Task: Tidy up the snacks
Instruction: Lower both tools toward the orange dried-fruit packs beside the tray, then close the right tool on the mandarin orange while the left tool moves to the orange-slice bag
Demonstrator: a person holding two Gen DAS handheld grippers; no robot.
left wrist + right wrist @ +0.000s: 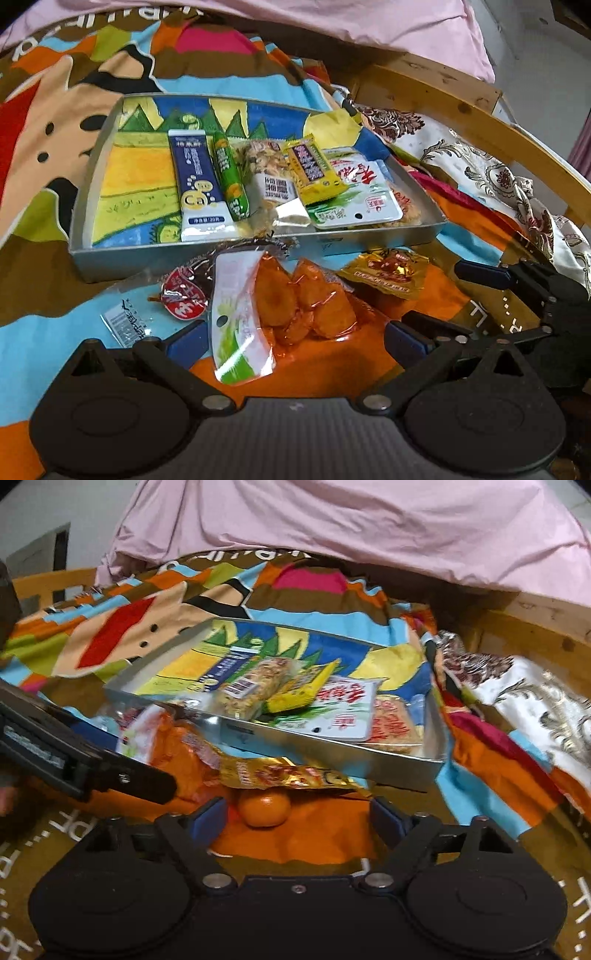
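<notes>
On a bed covered with a many-coloured patterned sheet (44, 332), a shallow grey metal tray (258, 254) already holds several snacks, such as a blue and white packet (199, 184) and a thin green stick packet (231, 177).

Just near the tray's front wall lie the things not yet sorted: a clear bag of orange dried fruit slices (288, 306) and a gold and red foil packet (388, 273).

The left gripper (295, 339) is held wide open with the lower end of the fruit bag between its fingers, but no press on it can be seen. The right gripper (299, 812) is also open, about halfway, and nothing is gripped; a small round orange mandarin (264, 808) lies between its fingers, nearer the left one.

To do the step well, it seems best that the mandarin be centred before the fingers are closed, and closed gently, since it may roll. The foil packet partly overhangs it and should not be caught.

The mandarin is shown only by the right wrist view; in the left view it is hidden. The small red-labelled clear packet (184, 295) at the left is seen clearly only in the left view.
</notes>
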